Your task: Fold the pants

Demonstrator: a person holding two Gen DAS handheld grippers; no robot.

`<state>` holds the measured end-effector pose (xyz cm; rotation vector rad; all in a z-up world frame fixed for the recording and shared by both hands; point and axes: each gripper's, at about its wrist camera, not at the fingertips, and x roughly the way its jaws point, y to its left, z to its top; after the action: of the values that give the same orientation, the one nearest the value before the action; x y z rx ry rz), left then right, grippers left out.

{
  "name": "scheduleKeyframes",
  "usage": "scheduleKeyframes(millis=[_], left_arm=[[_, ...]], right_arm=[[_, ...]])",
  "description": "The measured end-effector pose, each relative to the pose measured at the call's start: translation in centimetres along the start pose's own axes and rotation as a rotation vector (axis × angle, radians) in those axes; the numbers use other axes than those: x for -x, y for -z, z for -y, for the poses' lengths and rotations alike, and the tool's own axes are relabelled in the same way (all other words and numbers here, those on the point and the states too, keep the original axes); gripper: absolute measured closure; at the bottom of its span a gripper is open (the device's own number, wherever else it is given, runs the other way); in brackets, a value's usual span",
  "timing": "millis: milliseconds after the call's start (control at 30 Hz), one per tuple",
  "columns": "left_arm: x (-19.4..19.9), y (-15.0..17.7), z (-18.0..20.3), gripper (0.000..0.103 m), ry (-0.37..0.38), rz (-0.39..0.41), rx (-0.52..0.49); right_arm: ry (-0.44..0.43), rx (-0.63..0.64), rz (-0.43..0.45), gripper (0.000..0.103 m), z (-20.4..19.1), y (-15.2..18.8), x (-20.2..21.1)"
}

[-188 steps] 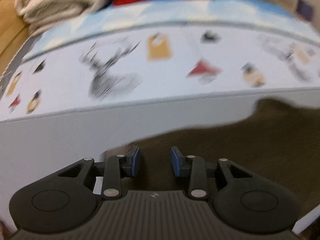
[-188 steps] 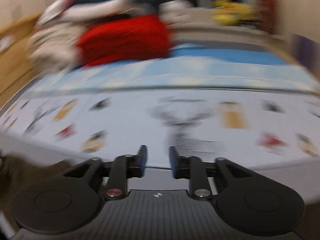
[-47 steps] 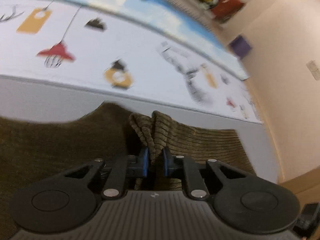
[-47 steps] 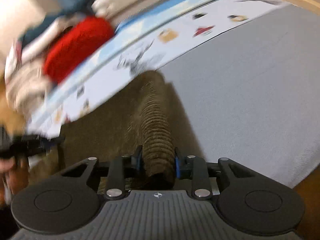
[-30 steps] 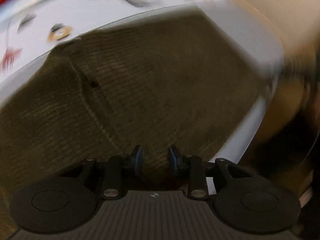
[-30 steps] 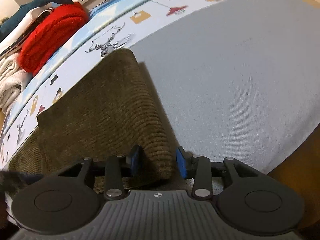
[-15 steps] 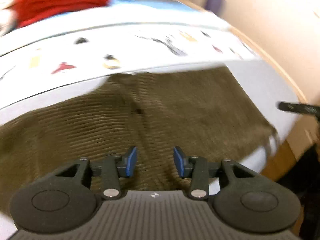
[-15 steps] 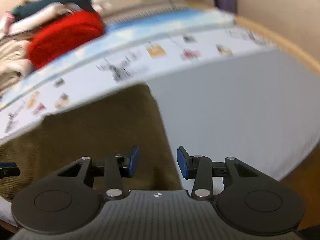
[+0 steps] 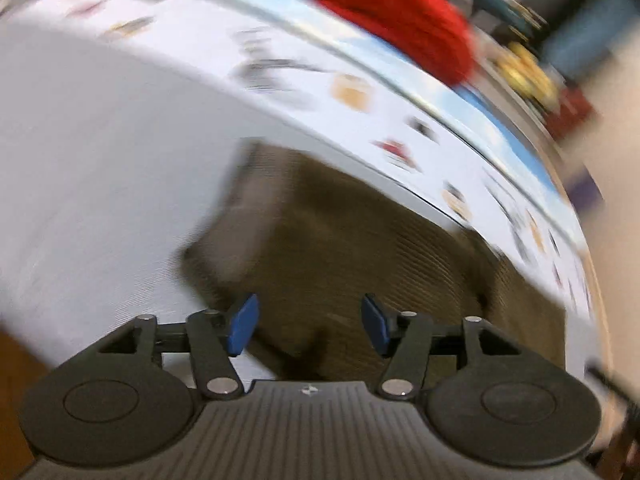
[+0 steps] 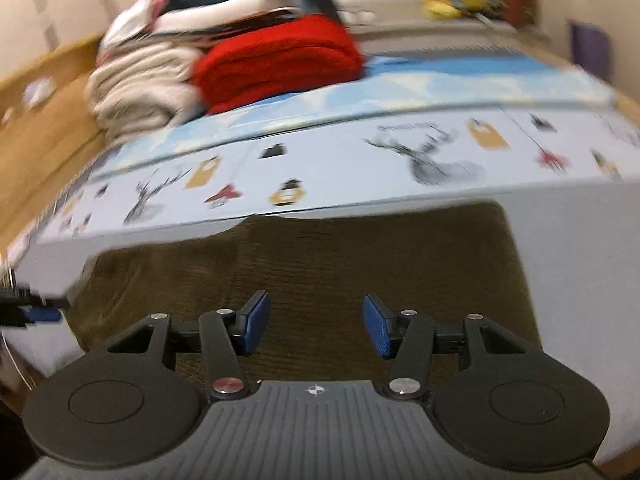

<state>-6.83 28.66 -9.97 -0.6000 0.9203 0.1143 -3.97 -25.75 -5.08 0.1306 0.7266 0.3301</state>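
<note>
Both tongs, left [image 9: 308, 330] and right [image 10: 316, 330], gaped wide and empty above the pants [image 10: 340, 264], apparently freed to regrip for folding.

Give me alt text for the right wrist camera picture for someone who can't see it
The open right gripper hovers empty over brown corduroy pants lying flat on a bed, its blue-padded jaws wide apart. Behind the pants runs a printed sheet, then a red blanket and cream bedding piled at the far end.
</note>
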Motion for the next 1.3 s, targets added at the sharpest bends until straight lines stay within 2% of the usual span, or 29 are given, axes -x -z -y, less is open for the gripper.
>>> scheduleKeyframes(millis=[100,267,333,467,700,767,800,867,933,1000,1100,1167,1300], left_arm=[[-0.7,-1.3,-3.2,0.040,-0.014,-0.010,0.143],[-3.1,-1.8,-4.5,0.037,-0.059,-0.051,0.185],[-4.0,-1.9,-4.2,0.037,-0.050,-0.062,0.181],[-5.2,-1.6,-3.3,0.031,-0.060,-0.051,0.135],[-6.2,-0.8,-1.7,0.030,-0.099,-0.040,0.058],[-6.3,-0.7,-1.5,0.038,-0.107,-0.036,0.047],[-6.5,-0.8,-1.2,0.040,-0.109,-0.034,0.038],[-6.3,-0.7,-0.8,0.051,-0.127,-0.025,0.009],[-6.0,-0.6,-0.5,0.054,-0.131,-0.013,0.003],[-5.1,-0.7,-0.6,0.054,-0.104,0.006,0.034],[-4.6,-0.9,-1.9,0.052,-0.055,0.011,0.125],[-5.9,-0.6,-2.4,0.047,-0.091,-0.055,0.142],[-5.8,-0.7,-1.5,0.050,-0.100,-0.040,0.130]], right_arm=[[-0.020,0.036,-0.036,0.049,-1.8,0.1,-1.3],[-0.050,0.037,-0.057,0.049,-3.1,0.0,-2.5],[-0.049,0.049,-0.063,0.049,-3.3,0.3,-2.8],[-0.034,0.042,-0.087,0.049,-2.6,0.6,-3.2],[-0.025,0.013,-0.146,0.049,-1.5,1.5,-4.0],[-0.032,0.044,-0.196,0.049,-1.8,2.1,-4.8],[-0.016,0.079,-0.252,0.049,-2.1,2.7,-5.8],[0.057,0.141,-0.347,0.048,-2.3,4.3,-7.5],[0.056,0.131,-0.323,0.047,-2.4,4.0,-7.2],[0.037,0.119,-0.278,0.048,-2.4,3.5,-6.5],[0.081,0.114,-0.336,0.048,-1.8,4.4,-7.2],[0.078,0.110,-0.323,0.048,-1.8,4.2,-6.9],[0.065,0.096,-0.311,0.048,-1.3,4.2,-6.3]])
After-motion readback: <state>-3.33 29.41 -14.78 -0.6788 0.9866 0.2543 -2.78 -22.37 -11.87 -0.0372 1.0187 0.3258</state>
